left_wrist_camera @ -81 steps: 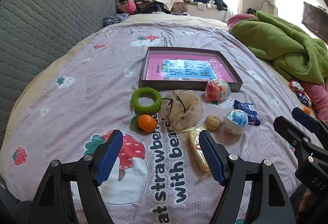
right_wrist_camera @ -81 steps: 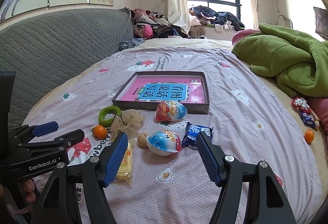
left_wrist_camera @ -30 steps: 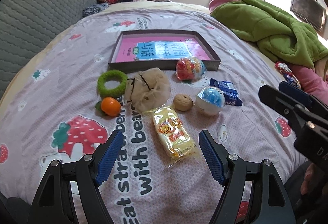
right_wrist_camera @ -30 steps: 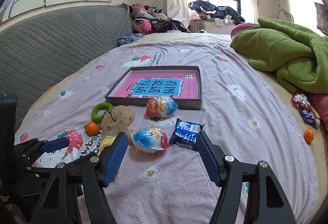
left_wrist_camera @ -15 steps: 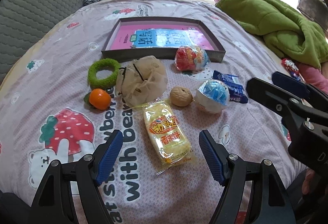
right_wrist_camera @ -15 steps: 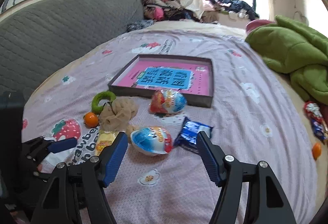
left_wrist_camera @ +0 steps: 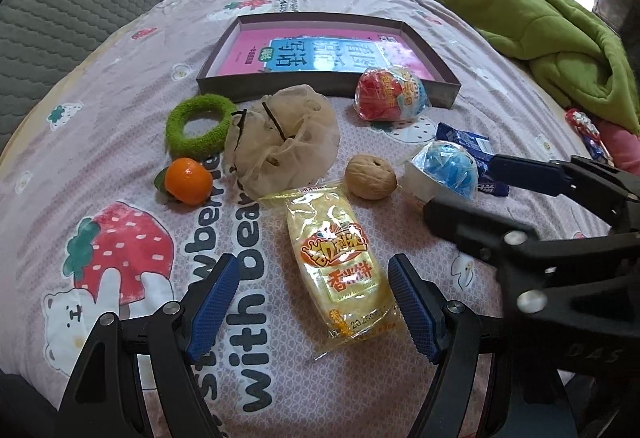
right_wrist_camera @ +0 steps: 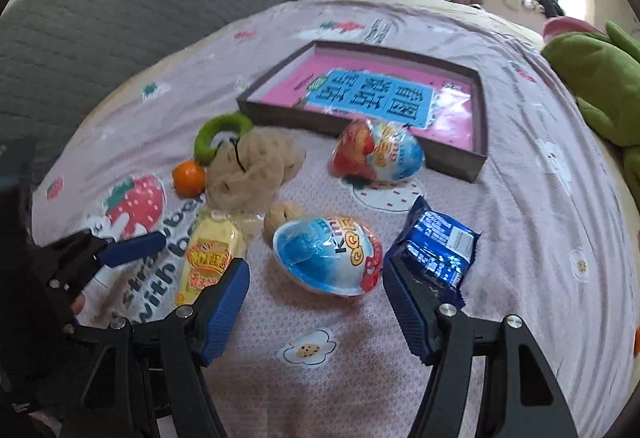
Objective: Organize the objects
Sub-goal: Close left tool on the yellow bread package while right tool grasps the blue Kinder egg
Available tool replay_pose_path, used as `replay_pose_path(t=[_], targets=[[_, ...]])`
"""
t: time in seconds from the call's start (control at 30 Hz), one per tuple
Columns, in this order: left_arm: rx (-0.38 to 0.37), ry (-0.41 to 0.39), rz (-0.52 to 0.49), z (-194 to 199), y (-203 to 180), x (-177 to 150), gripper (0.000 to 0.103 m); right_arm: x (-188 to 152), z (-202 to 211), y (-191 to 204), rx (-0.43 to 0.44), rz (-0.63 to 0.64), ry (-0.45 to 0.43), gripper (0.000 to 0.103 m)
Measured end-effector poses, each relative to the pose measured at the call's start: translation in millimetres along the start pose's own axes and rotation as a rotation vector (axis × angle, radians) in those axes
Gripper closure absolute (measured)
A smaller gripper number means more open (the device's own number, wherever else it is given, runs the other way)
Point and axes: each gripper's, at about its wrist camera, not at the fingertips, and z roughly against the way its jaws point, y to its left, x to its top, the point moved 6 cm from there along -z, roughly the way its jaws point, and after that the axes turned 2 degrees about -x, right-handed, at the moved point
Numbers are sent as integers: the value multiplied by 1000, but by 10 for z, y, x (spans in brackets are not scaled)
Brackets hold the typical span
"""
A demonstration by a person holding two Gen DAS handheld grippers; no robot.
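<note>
On the bedspread lie a yellow snack packet [left_wrist_camera: 340,262], a walnut [left_wrist_camera: 371,177], a blue toy egg [left_wrist_camera: 446,169], a red-and-blue toy egg [left_wrist_camera: 390,93], a blue wrapper [right_wrist_camera: 434,248], a beige mesh pouch [left_wrist_camera: 280,141], a green ring [left_wrist_camera: 199,123] and a small orange [left_wrist_camera: 188,181]. A shallow dark box [left_wrist_camera: 320,87] with a pink book lies behind them. My left gripper [left_wrist_camera: 312,306] is open, low over the snack packet's near end. My right gripper [right_wrist_camera: 316,304] is open, just in front of the blue egg [right_wrist_camera: 328,254].
A green blanket [left_wrist_camera: 552,25] is heaped at the right. A grey quilted headboard [right_wrist_camera: 120,5] runs along the left. Clothes are piled by the window at the back. Small wrapped sweets [left_wrist_camera: 584,127] lie at the right edge of the bed.
Both grippers have moved forward and down towards the objects. The left one now straddles the snack packet's near end; the right one has closed in on the blue egg. Both stay open.
</note>
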Motion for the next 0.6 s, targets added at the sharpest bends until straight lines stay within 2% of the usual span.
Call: replay_pose_path(t=[0.07,0.23,0.43,0.6], targets=[[6,4,-1,-19,6,4,25,-10,-75,-7,-26,22,19,34],[9,10,23,-66,49,40,25,46,-150,0,-19,45,26,35],[43,15,13,-114,103,47,25,95,-264,-19,-82,101,50,38],[93,5,-4,-121,167,56,24,80,-265,-47,-75,99,41,41]])
